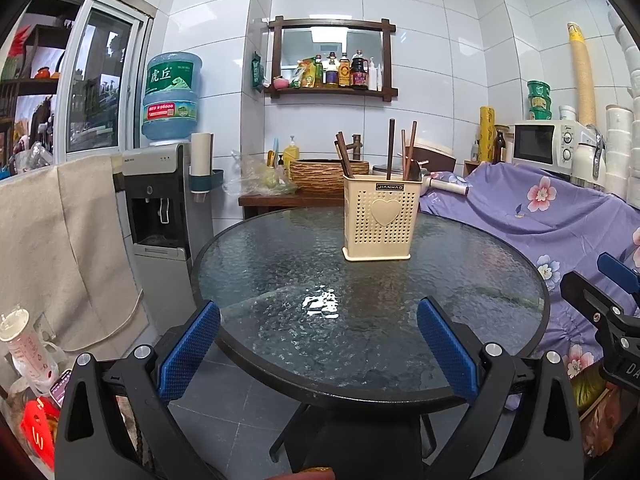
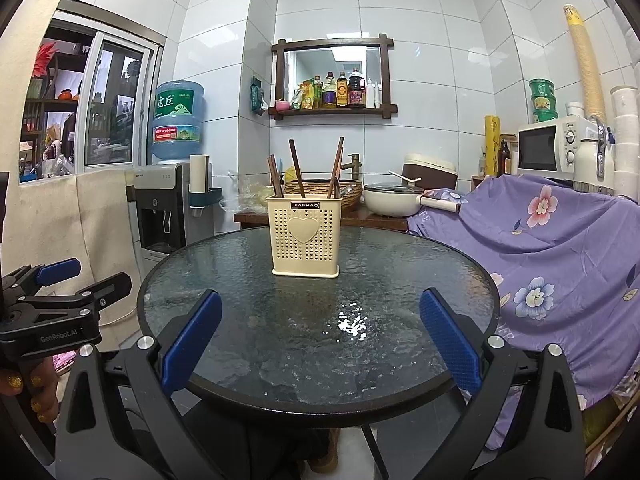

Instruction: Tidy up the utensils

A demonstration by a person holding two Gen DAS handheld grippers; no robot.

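Observation:
A cream perforated utensil holder (image 1: 382,218) with a heart on its front stands upright on the far side of a round glass table (image 1: 280,360). Several brown chopsticks (image 1: 390,149) stick up out of it. It also shows in the right wrist view (image 2: 305,235) with its chopsticks (image 2: 297,168). My left gripper (image 1: 318,354) is open and empty over the table's near edge, well short of the holder. My right gripper (image 2: 320,344) is open and empty over the near edge too. Each gripper appears at the side of the other's view.
A water dispenser (image 1: 160,208) stands left of the table. A purple floral cloth (image 2: 552,240) covers furniture on the right, with a microwave (image 2: 554,148) behind it. A wooden counter with a basket (image 2: 352,192) and a white pot (image 2: 394,199) lies behind the table.

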